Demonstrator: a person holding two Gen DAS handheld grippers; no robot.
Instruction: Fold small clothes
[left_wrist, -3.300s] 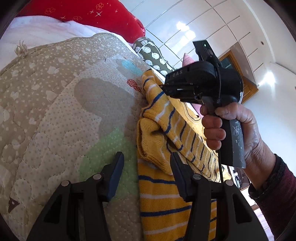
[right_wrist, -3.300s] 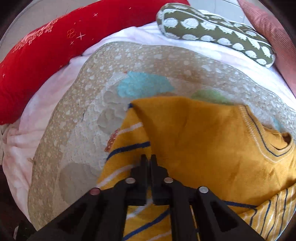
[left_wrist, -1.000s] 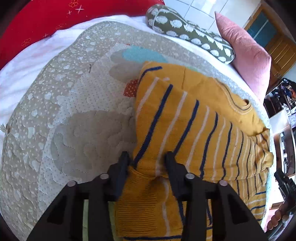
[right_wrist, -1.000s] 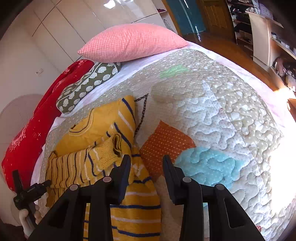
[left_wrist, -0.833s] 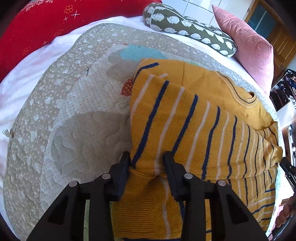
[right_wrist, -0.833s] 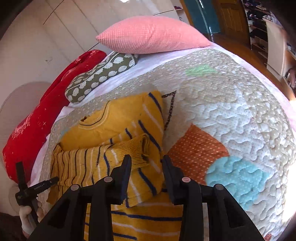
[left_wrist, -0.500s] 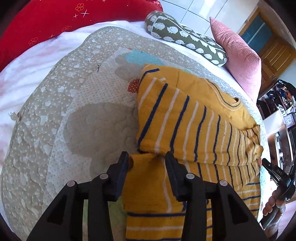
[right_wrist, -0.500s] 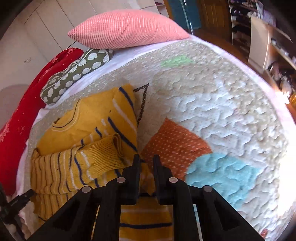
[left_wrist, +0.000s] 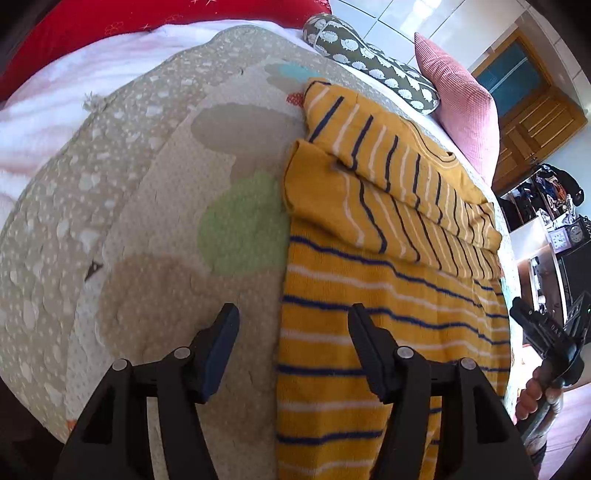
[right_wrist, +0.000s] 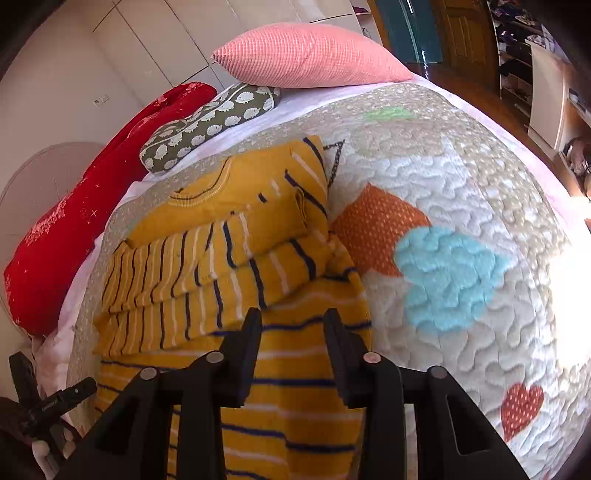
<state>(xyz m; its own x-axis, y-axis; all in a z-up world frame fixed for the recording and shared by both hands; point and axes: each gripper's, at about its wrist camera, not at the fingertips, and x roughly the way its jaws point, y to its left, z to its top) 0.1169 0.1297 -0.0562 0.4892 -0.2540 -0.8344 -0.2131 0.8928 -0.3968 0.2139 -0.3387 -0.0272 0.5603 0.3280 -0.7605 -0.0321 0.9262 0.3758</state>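
On the quilted patchwork bedspread (left_wrist: 155, 206), the mustard-yellow striped knit sweater (left_wrist: 369, 295) lies with sleeves folded; both black grippers, left (left_wrist: 291, 328) and right (right_wrist: 291, 328), have just spread, pinching nothing.

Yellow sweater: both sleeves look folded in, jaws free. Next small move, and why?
Probably bring both grippers down to the bottom hem and pinch it. The yellow striped sweater lies on the quilt with both sleeves crossed over the chest and the lower body unfolded. The left gripper and right gripper have just been opening, with nothing gripped.
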